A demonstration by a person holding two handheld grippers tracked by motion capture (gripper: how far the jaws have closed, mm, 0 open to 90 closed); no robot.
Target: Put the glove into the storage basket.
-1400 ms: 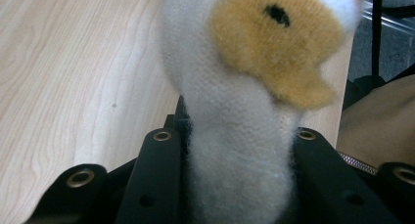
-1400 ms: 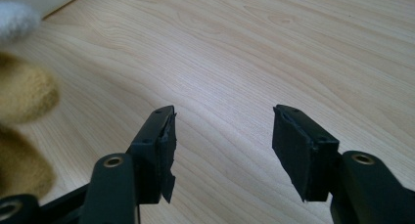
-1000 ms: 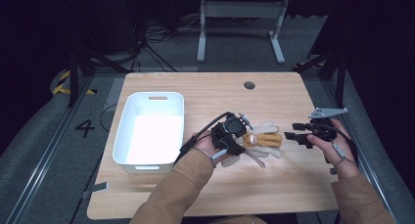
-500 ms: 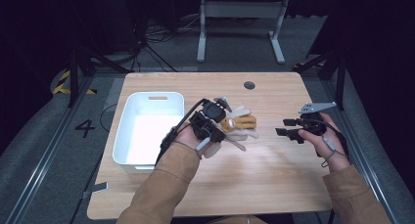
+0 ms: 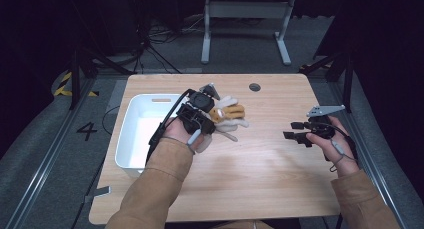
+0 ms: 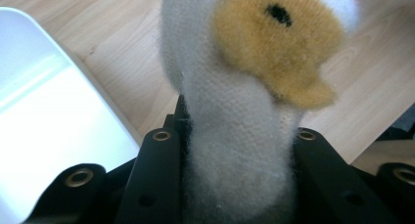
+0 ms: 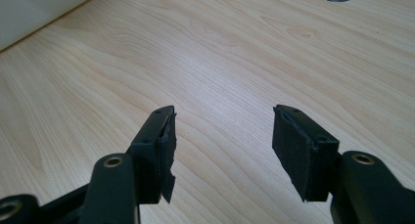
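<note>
1. Plush is what I read first in the high view: a soft white and tan stuffed toy (image 5: 228, 117), fuzzy and limp, pinched in my left gripper (image 5: 212, 116) and held just above the pale wood-grain table (image 5: 260, 174), beside the right rim of a smooth white plastic bin (image 5: 131, 139) with rounded corners. My left forearm, in a tan sleeve (image 5: 150, 189), angles in from the bottom with the wrist bent toward the bin. My right gripper (image 5: 287, 130) sits well apart at the table's right side, a grey three-cornered plate on top, pointing left. On the grey floor to the left I can read a painted "4" (image 5: 87, 131).

2. Left gripper view: black jaws press on the toy's (image 6: 240, 150) knitted white body from both sides; a tan patch with a black dot sits above. The bin's (image 6: 44, 111) glossy wall lies at left.

3. Right gripper view: jaws spread apart over the table (image 7: 220, 53), with worn black pads (image 7: 167, 150) and nothing between them.
</note>
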